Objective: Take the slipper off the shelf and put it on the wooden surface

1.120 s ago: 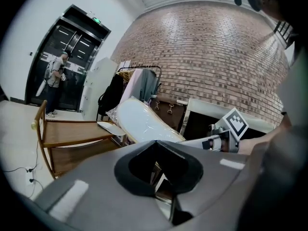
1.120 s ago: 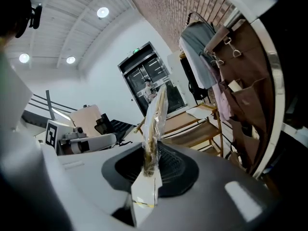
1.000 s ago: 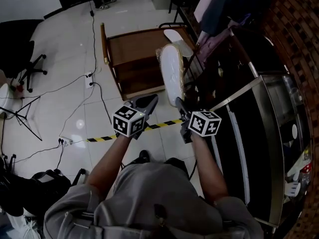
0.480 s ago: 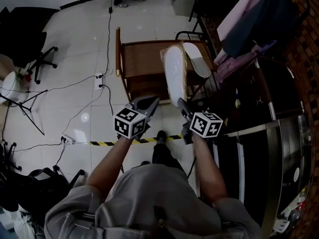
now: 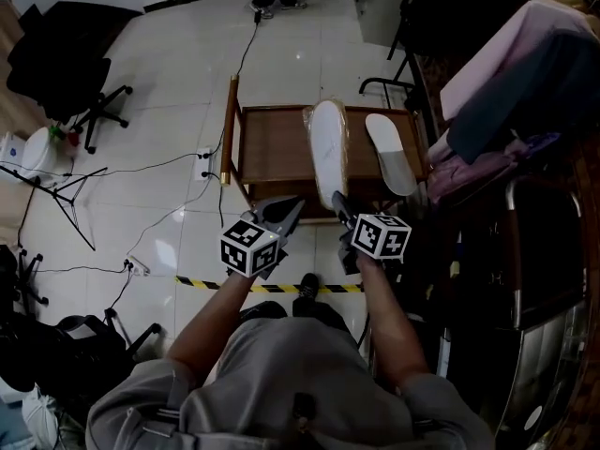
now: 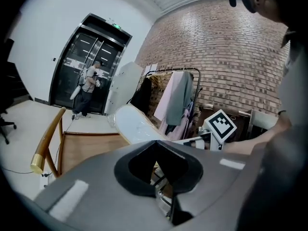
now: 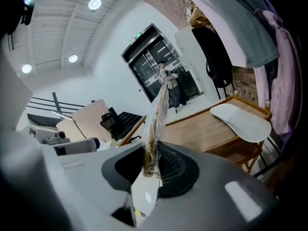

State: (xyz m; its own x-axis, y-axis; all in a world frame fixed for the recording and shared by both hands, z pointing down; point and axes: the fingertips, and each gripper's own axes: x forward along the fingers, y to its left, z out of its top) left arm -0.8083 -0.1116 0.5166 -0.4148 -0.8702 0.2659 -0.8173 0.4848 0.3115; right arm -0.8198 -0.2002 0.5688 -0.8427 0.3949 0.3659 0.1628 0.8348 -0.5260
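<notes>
Right gripper (image 5: 337,199) pinches the wrapped slipper (image 5: 328,148) above the wooden surface (image 5: 277,153); left gripper (image 5: 294,204), jaws pressed together, empty at its nine o'clock.

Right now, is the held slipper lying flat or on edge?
On edge: the right tongs grip the slipper, its sole standing vertical.

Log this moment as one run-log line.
stage: slipper not yet set down | right gripper: shut on wrapped slipper, held over wooden table | left gripper: shut, empty | second slipper: lying on table
</notes>
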